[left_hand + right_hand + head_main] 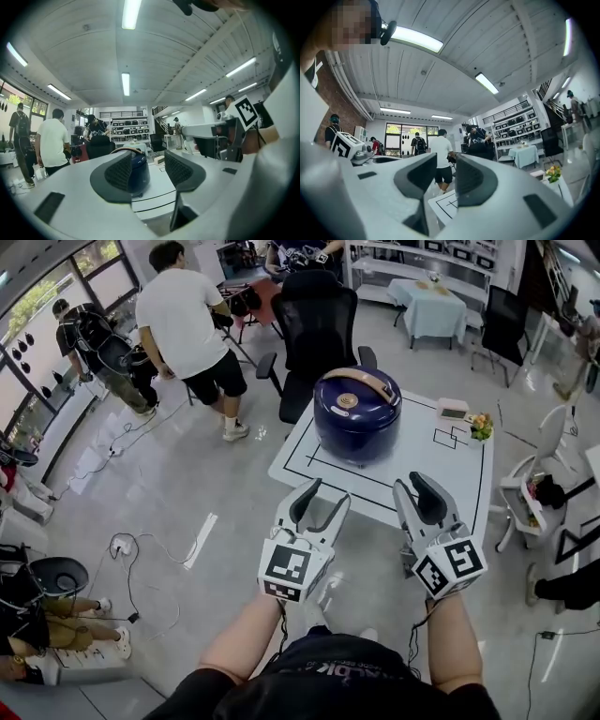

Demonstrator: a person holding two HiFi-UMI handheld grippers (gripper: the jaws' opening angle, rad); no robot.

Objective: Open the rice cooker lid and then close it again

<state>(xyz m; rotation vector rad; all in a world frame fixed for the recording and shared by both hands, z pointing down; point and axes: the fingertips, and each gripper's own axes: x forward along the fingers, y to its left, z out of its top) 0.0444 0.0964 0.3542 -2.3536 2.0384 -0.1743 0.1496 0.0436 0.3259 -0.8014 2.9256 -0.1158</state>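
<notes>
White black-padded left claw (331, 491), black shirt (328, 690)

One blue rice cooker (357, 415) on one white tabletop (450, 476); two grippers, the left gripper (328, 495) and the right gripper (412, 486); one black office chair (317, 320); one small white box (453, 410); three people standing: person in white shirt (183, 320), person with backpack (89, 341), person in dark top (300, 253)

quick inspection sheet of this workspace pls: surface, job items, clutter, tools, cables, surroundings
surface: white table marked with black lines
job's things: dark blue rice cooker on the table, lid shut, handle folded over the top
clutter: small white box and yellow-green decoration near the far right corner
grippers: left tool and right tool open, empty, apart from the cooker
cables: power strip with loose leads on the floor, left
surroundings: black office chair behind the table; person in white shirt beyond
</notes>
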